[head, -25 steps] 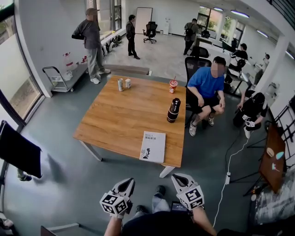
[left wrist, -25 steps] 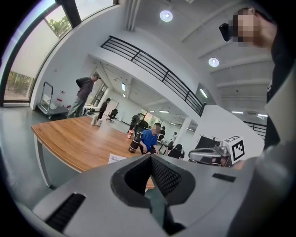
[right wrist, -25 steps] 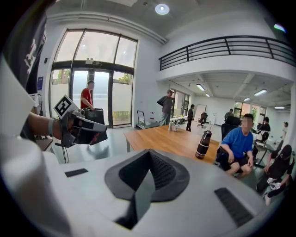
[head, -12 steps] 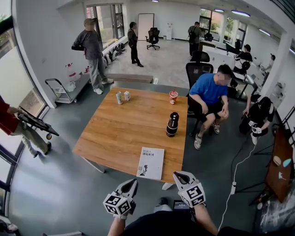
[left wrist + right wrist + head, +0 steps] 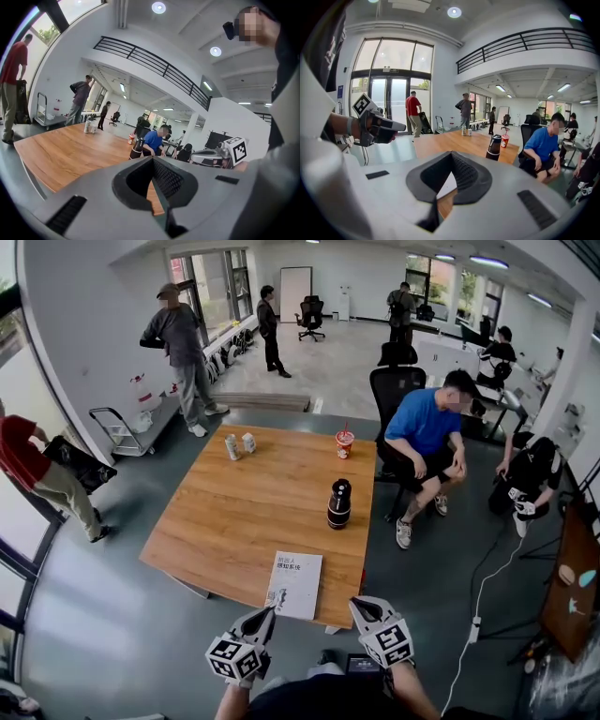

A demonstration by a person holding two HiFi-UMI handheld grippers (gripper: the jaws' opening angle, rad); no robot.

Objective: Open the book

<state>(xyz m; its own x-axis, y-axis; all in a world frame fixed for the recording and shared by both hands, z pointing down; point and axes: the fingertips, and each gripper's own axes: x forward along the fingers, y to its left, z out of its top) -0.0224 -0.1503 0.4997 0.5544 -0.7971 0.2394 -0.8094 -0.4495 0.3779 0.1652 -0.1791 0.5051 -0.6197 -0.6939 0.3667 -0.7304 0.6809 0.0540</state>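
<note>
A closed white book point(image 5: 297, 584) lies flat at the near edge of the wooden table point(image 5: 244, 512). My left gripper point(image 5: 266, 613) is shut and empty, its tip just at the book's near left corner. My right gripper point(image 5: 360, 604) is also shut and empty, just off the table's near right corner and to the right of the book. In the right gripper view a white strip of the book point(image 5: 446, 184) shows behind the shut right gripper point(image 5: 451, 153). In the left gripper view the shut left gripper point(image 5: 152, 159) points across the tabletop point(image 5: 70, 150); no book shows there.
A black bottle point(image 5: 338, 503) stands mid-table, with a red cup point(image 5: 345, 443) and two cans point(image 5: 236, 445) at the far edge. A person in blue point(image 5: 427, 432) sits at the table's right. Other people stand at the back and left, beside a trolley point(image 5: 117, 427).
Both grippers and the head view have moved forward to the table's near edge, so the book now lies right at the gripper tips. A person in red has come into view at the left.
</note>
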